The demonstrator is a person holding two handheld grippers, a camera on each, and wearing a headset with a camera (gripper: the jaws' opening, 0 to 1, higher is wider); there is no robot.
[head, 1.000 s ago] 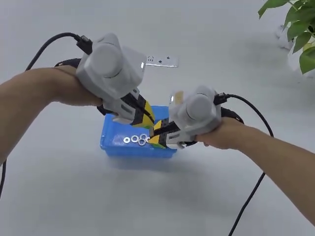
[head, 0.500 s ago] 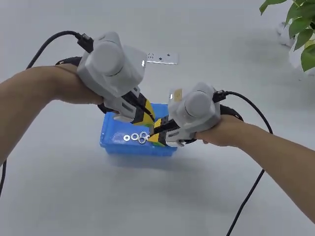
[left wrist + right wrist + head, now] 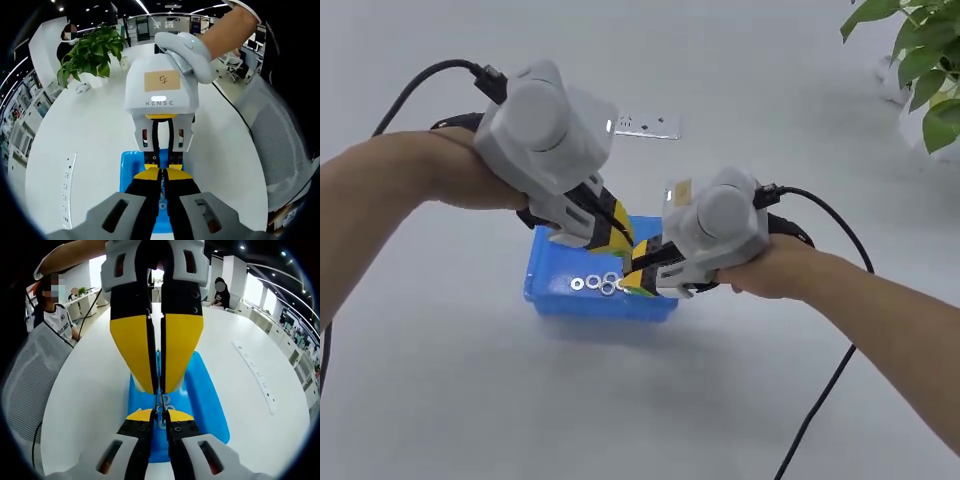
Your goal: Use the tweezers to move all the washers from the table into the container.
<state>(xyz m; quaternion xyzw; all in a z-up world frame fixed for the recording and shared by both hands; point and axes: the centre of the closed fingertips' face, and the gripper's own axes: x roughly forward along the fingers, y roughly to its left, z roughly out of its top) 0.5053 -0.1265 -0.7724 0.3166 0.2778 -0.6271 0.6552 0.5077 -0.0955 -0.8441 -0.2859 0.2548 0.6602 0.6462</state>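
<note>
My left gripper and right gripper meet tip to tip, each with its jaws pressed together, over the blue plastic container. Small silver metal washers lie inside it.

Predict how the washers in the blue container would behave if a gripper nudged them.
The washers look flat, thin and metallic, so they would probably slide rather than roll. They lie loose in the blue container, whose walls should likely keep them in.
</note>
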